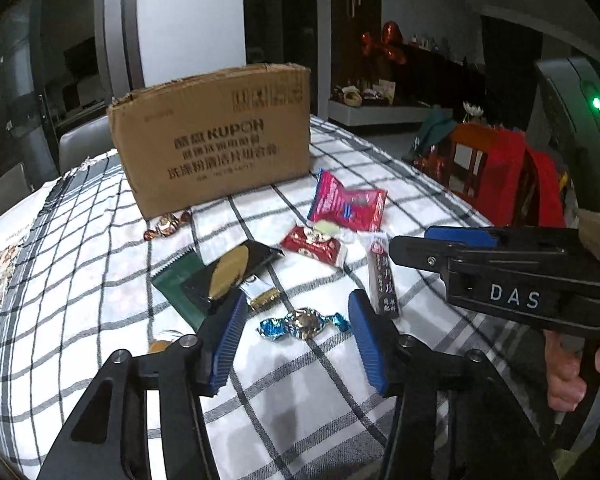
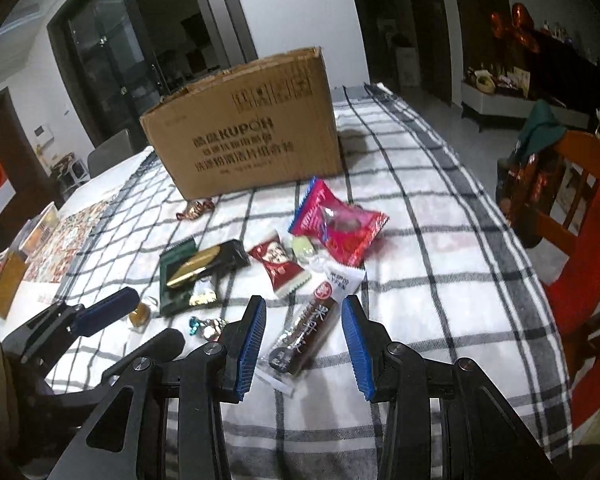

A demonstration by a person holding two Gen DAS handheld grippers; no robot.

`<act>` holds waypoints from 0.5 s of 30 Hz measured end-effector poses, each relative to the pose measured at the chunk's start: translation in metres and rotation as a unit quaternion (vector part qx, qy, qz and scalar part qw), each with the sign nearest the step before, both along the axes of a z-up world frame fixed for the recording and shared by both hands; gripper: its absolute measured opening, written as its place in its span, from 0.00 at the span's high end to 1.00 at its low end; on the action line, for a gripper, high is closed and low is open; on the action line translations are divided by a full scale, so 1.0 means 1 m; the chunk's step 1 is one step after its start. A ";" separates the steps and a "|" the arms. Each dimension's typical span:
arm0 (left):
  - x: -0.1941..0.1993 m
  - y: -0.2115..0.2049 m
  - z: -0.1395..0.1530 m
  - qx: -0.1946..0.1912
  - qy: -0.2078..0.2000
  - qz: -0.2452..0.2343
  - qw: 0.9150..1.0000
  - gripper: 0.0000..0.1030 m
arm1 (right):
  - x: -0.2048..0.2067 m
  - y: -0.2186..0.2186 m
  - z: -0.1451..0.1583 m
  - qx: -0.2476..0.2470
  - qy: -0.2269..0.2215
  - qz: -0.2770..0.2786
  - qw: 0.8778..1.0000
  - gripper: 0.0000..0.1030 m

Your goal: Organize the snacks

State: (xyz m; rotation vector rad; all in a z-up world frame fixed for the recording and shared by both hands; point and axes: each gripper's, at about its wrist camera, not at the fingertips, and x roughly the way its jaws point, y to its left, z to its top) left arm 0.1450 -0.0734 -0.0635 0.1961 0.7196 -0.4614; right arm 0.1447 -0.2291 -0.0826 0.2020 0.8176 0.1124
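Several snacks lie on a checked tablecloth [image 1: 100, 280] in front of a cardboard box [image 1: 216, 136] [image 2: 248, 124]. My left gripper [image 1: 298, 334] is open just above a blue-wrapped candy [image 1: 304, 324]. My right gripper [image 2: 304, 340] is open around a long brown snack bar [image 2: 304, 332], which also shows in the left wrist view [image 1: 384, 276]. Further back lie a pink-red packet [image 2: 336, 224] [image 1: 346, 202], a small red packet [image 2: 278, 264] [image 1: 314, 242], a green and black packet [image 1: 216, 276] [image 2: 192, 272] and a brown candy [image 1: 166, 224] [image 2: 194, 208].
A wooden chair with red cloth [image 2: 580, 220] stands at the table's right edge. Papers and a small box [image 2: 8, 280] lie at the left end. The right gripper's body [image 1: 512, 276] sits close to my left gripper.
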 end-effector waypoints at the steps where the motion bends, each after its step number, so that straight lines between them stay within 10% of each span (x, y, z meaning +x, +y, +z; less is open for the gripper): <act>1: 0.001 -0.001 -0.003 0.002 0.003 -0.003 1.000 0.53 | 0.001 0.000 -0.004 0.002 0.006 -0.002 1.000 0.61; 15: 0.023 -0.001 -0.031 -0.003 0.036 -0.011 0.999 0.64 | 0.014 0.005 -0.024 -0.001 0.027 -0.005 1.000 0.61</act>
